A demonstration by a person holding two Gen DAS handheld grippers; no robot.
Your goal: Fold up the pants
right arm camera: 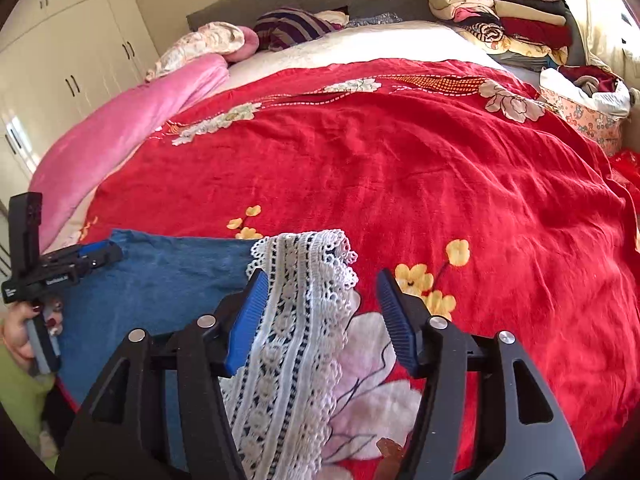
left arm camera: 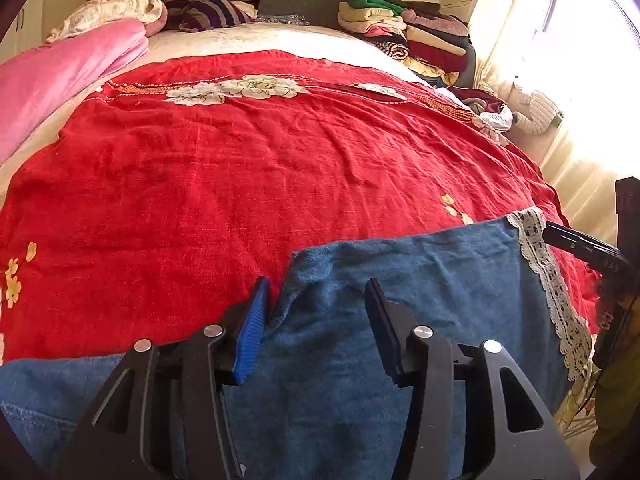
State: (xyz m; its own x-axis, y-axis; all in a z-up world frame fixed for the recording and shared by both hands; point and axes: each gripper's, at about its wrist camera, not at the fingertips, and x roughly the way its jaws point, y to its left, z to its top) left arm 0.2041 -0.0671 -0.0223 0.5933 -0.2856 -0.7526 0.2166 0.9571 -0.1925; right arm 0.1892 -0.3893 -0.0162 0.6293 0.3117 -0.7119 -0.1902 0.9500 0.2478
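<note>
Both my grippers, left (left arm camera: 316, 320) & right (right arm camera: 320, 312), jaws apart, hover over blue pants (left arm camera: 400, 280) w/ lace trim (right arm camera: 296, 304) on bed's red blanket (left arm camera: 260, 160).

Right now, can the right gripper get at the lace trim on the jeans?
Probably yes. The right gripper is open with the lace trim lying between its fingers, atop the red blanket; nothing covers it.
</note>
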